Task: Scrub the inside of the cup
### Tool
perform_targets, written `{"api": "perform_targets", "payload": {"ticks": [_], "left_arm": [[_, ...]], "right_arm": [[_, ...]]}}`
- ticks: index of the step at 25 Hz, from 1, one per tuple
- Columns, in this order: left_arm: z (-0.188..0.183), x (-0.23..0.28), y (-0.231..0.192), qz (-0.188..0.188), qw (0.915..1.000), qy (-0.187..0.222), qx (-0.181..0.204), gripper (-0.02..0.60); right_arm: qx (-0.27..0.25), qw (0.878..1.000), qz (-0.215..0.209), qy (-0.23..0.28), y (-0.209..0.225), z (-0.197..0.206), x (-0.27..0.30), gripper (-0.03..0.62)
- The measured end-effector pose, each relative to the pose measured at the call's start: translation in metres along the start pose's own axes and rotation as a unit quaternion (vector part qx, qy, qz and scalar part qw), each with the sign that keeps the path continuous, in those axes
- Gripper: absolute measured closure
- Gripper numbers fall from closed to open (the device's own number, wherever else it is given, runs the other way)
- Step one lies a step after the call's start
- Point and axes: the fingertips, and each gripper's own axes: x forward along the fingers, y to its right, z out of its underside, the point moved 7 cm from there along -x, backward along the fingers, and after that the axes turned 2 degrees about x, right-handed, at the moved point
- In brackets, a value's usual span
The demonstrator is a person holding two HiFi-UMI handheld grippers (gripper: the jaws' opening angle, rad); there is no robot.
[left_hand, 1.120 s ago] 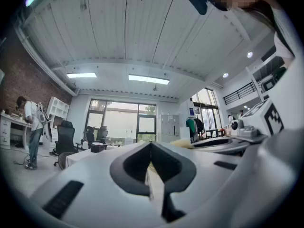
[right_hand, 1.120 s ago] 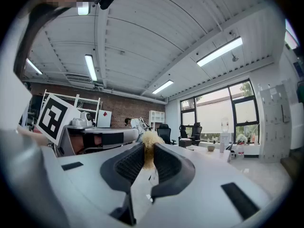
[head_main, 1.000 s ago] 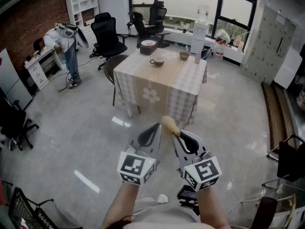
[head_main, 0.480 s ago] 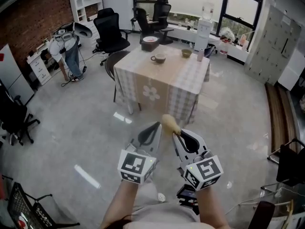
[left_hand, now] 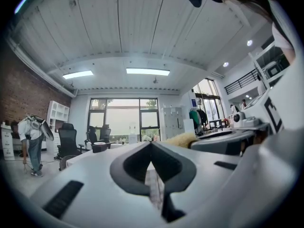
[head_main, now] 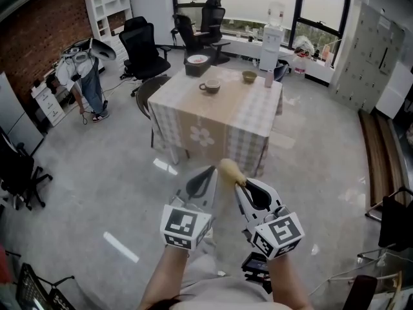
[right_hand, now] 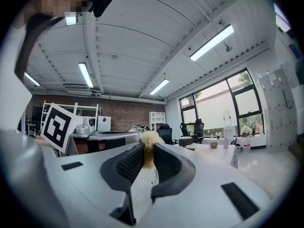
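Short of checked table | left gripper: jaws pressed together | right gripper: pinching fuzzy brush | cup: on table

I hold the scrub brush, tan fluffy head forward, clamped in my right gripper; the brown cup stands upright on the checked table, well apart from it

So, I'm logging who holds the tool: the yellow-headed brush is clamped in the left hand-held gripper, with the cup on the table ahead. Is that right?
Not quite. The yellow-headed brush is clamped in the right hand-held gripper, not the left. The right gripper view shows its jaws closed on the brush. The cup is on the table ahead, as you said.
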Motion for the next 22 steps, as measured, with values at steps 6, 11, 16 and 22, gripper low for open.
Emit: {"api": "perform_targets", "payload": {"ticks": [6, 11, 16, 22], "left_arm": [[0.003, 0.041, -0.038, -0.002, 1.0000, 0.001, -0.003, 0.569], [0.013, 0.081, -0.074, 0.002, 1.0000, 0.000, -0.010, 0.569], [0.015, 0.120, -0.113, 0.005, 0.9999, 0.000, -0.010, 0.569], [0.020, 0.165, -0.165, 0.012, 0.9998, -0.007, -0.013, 0.569]], "right_arm": [[-0.002, 1.000, 0.012, 0.005, 0.030, -0.006, 0.045, 0.530], [0.000, 1.000, 0.012, 0.000, 0.056, -0.005, 0.093, 0.530], [0.003, 1.000, 0.016, -0.002, 0.082, -0.009, 0.142, 0.530], [-0.006, 1.000, 0.015, -0.014, 0.106, -0.010, 0.206, 0.530]]}}
